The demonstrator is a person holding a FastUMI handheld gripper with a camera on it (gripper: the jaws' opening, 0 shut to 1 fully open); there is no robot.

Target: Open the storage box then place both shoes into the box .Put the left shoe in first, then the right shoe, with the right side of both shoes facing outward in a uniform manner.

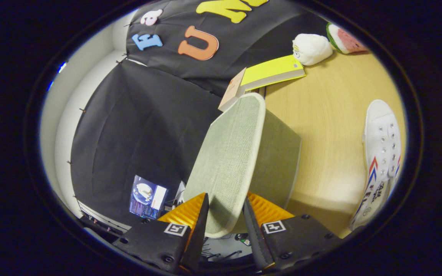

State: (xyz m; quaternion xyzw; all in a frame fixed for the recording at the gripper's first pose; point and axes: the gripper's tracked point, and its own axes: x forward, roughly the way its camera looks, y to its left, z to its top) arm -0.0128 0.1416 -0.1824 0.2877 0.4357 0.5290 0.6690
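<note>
**Lid in the grip: the box is being opened**

Gripper view. The gripper (225,214) is narrowed onto the lid (226,157) of the box (278,161); both fingers press the lid's near edge from either side, so it holds the lid. The lid is a grey-green fabric panel with a pale rim, tilted up on edge and running from between the fingers toward 12 o'clock. The box body, in the same fabric, sits just at 3 o'clock of the lid on the wooden table (328,115).

My reading is that the first step, opening the box, is in hand and not finished: the lid is raised but not yet set aside, and neither shoe is in the box. The next move calls for swinging or lifting the lid clear and letting go of it where it will not block the opening, then going for the left shoe.

One white shoe (380,153) lies well apart at 3 o'clock, on the table. Whether it is the left or the right I cannot tell.

Beyond the box at 1 o'clock are a yellow book (271,71), a white plush (311,48) and a melon plush (345,40).

Writing: the shoe's side carries red and blue stripes and dark lettering, too warped to read surely. Each finger mount bears a square black-and-white marker, not text.
</note>
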